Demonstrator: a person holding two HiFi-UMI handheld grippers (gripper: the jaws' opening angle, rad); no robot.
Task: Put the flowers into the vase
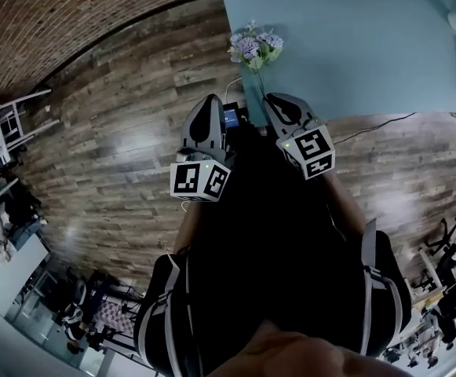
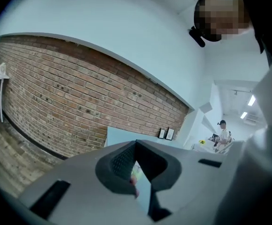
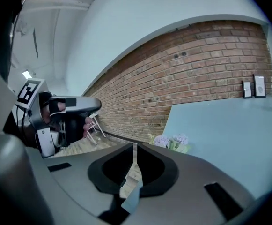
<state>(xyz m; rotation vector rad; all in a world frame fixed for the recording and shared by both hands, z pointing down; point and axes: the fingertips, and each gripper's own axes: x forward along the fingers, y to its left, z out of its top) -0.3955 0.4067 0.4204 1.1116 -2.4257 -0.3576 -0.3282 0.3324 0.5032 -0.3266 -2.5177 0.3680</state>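
Wood floor [image 1: 110, 140] takes up most of head view, with brick wall [image 1: 47, 22] along its far side. Light-blue surface [image 1: 353, 45] is the ref. landmark, upper right in head view. Person's dark torso [image 1: 275, 242] is below surface's near edge, both grippers held out in front of it, tips aimed at surface's near-left corner. L gripper [image 1: 210, 102] is just left of that corner, over floor. Its own view shows jaws pressed together at tips, nothing pinched. R gripper [image 1: 279, 100] overlaps surface's near edge by the corner; jaws likewise closed tight, empty. Flowers [image 1: 254, 47]: small bunch, pale purple/white w/ green leaves, at surface's left edge close to the corner. Stem runs back toward gap betw. grippers and is apart from both. Thin dark cable [image 1: 377, 124] lies on floor along surface's near edge. Two small frames [image 3: 251, 86] stand at brick wall past surface's far edge.
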